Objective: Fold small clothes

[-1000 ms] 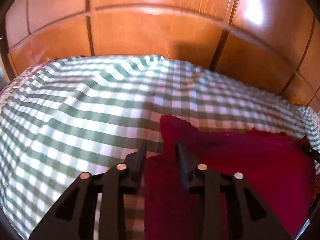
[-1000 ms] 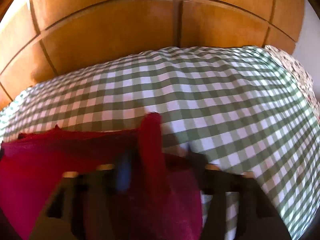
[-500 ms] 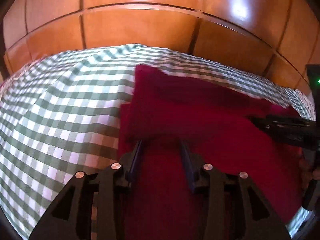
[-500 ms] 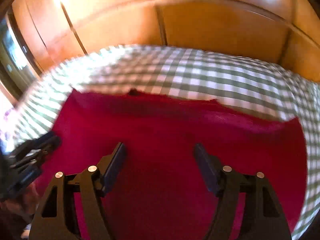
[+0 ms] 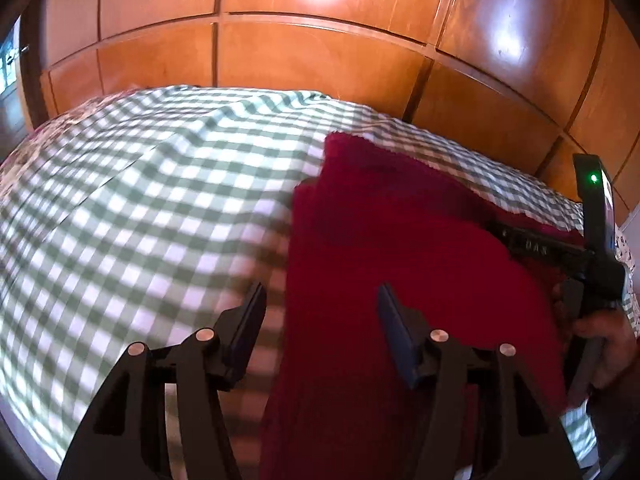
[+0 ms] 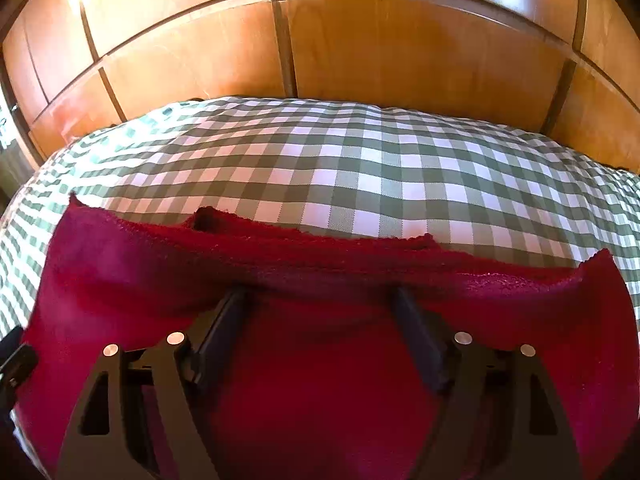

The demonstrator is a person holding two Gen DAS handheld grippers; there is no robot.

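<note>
Red cloth [image 5: 400, 264], a small knitted-looking garment, lies folded on the green-and-white checked cover [image 5: 140, 208] of a bed, in front of a wall of glossy wooden panels [image 5: 320, 60].

In the left wrist view the cloth fills the right half of the picture, its left edge running from far to near. The left gripper [image 5: 320, 308] hangs above that edge with its jaws apart and opening: the left finger is over the checked cover and the right finger over the red cloth. The pads do not press on the fabric, and nothing is clamped between them.

At the far right of that view the right gripper [image 5: 560, 248] reaches in over the cloth, a green light glowing on its body, with part of a hand [image 5: 608, 344] on its grip.

In the right wrist view the red cloth [image 6: 320, 360] spreads across the near half, its far edge doubled into layered, frayed hems against the checked cover [image 6: 360, 168]. The right gripper [image 6: 320, 300] has its jaws wide apart and opening, both fingertips at the raised fold. Whether they touch it I cannot tell; they grip nothing.
</note>
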